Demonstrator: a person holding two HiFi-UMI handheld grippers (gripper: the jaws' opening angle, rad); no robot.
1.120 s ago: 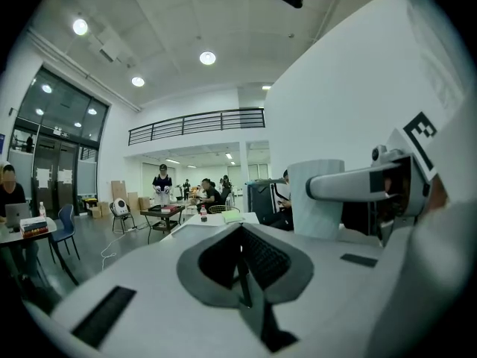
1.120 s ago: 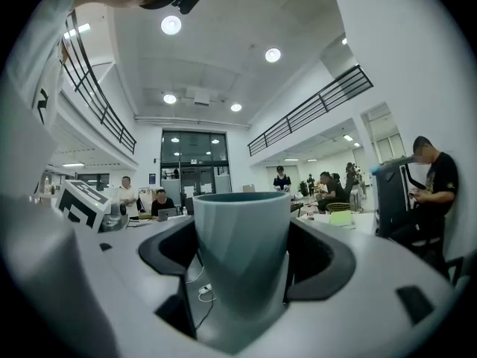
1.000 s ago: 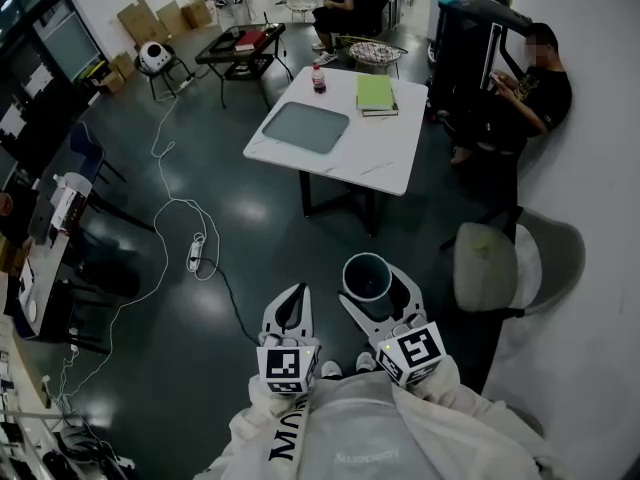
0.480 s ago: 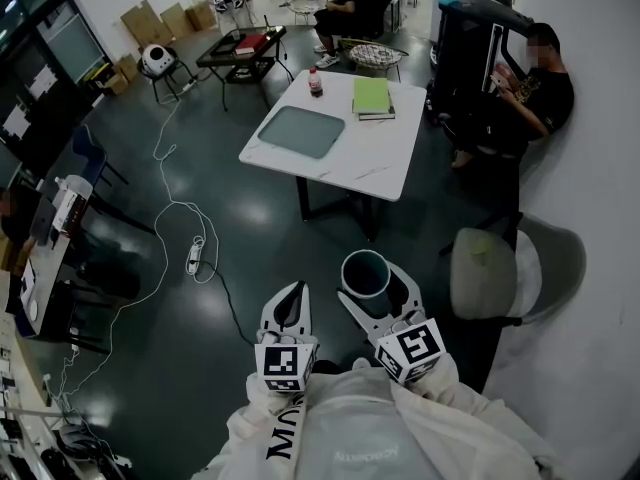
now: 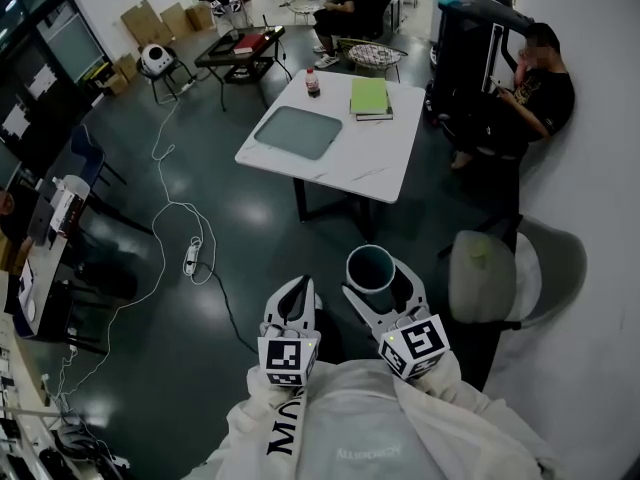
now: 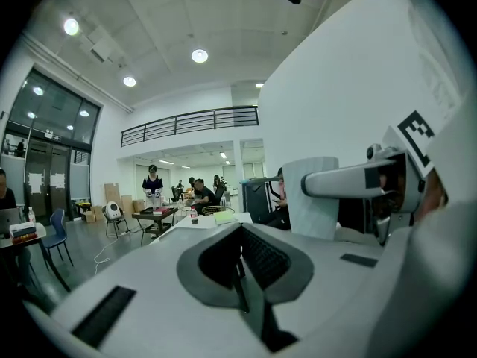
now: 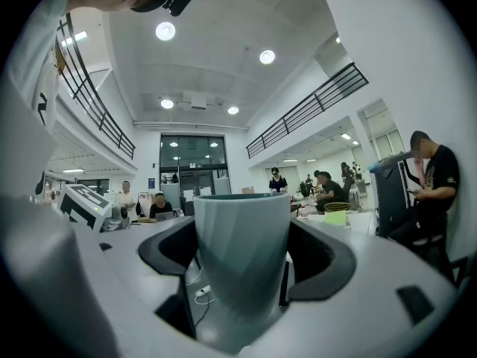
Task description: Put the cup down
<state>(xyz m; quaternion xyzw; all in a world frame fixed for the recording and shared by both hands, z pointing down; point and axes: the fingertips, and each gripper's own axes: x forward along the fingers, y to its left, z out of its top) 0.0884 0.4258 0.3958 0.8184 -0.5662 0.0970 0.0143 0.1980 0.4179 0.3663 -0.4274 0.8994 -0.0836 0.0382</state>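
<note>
Right gripper (image 5: 377, 290) clamps cup (image 5: 371, 268) upright; left gripper (image 5: 292, 303) closed — empty.

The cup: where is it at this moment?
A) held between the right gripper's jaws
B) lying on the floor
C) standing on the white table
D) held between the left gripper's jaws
A: the cup stands upright between the jaws of the right gripper, well short of the table; the jaws of the left gripper are together, empty.
</note>
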